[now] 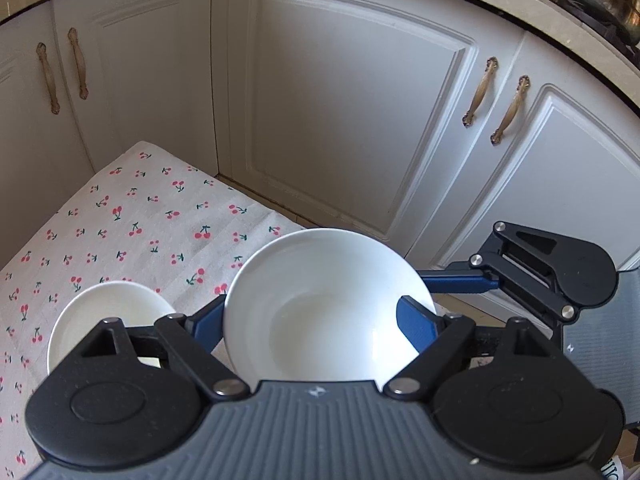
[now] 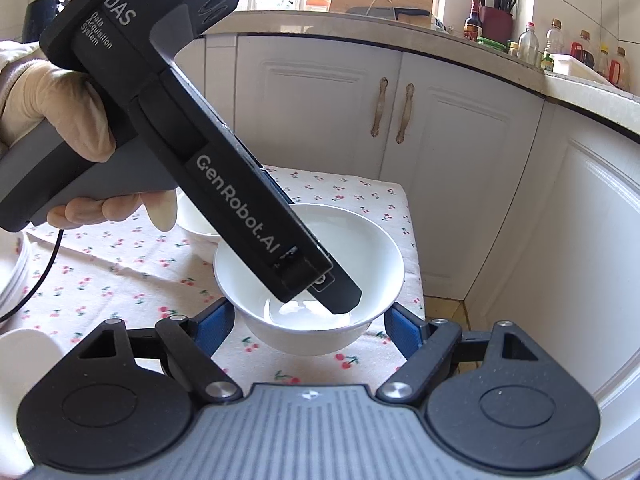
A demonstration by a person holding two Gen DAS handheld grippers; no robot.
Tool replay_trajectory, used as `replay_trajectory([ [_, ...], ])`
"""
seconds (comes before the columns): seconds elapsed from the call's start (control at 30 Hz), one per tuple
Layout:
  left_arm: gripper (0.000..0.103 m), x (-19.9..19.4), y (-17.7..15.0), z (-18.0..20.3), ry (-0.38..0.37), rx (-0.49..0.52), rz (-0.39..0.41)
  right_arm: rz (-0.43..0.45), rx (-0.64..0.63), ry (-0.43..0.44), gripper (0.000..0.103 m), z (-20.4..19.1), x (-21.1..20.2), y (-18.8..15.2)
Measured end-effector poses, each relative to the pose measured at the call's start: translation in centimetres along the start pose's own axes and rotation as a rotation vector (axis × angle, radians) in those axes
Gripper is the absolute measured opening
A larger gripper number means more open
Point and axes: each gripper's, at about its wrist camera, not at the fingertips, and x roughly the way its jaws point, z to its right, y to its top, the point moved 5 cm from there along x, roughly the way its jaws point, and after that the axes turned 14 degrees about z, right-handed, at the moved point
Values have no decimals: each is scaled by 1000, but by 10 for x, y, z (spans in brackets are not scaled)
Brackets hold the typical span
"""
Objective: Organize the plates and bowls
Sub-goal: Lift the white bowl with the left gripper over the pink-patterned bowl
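A white bowl hangs just above the cherry-print cloth. My right gripper is shut on its lower sides, blue pads on both flanks; one of its fingers shows at the bowl's right edge in the left wrist view. My left gripper comes from above. One of its pads lies against the outside of the bowl and the other stands over the inside, with a black tip dipping into it. Whether the left pads press is unclear. A smaller white bowl rests on the cloth.
A gloved hand holds the left gripper's handle. A stack of white plates sits at the cloth's left edge and another white dish near my right gripper. White cabinet doors stand close behind, with bottles on the counter.
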Motion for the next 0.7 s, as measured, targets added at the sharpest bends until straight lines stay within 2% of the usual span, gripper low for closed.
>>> replay_trajectory([
  [0.7,87,-101,-46,42,43,-29,61,26,1,59,86,-78,-87,14],
])
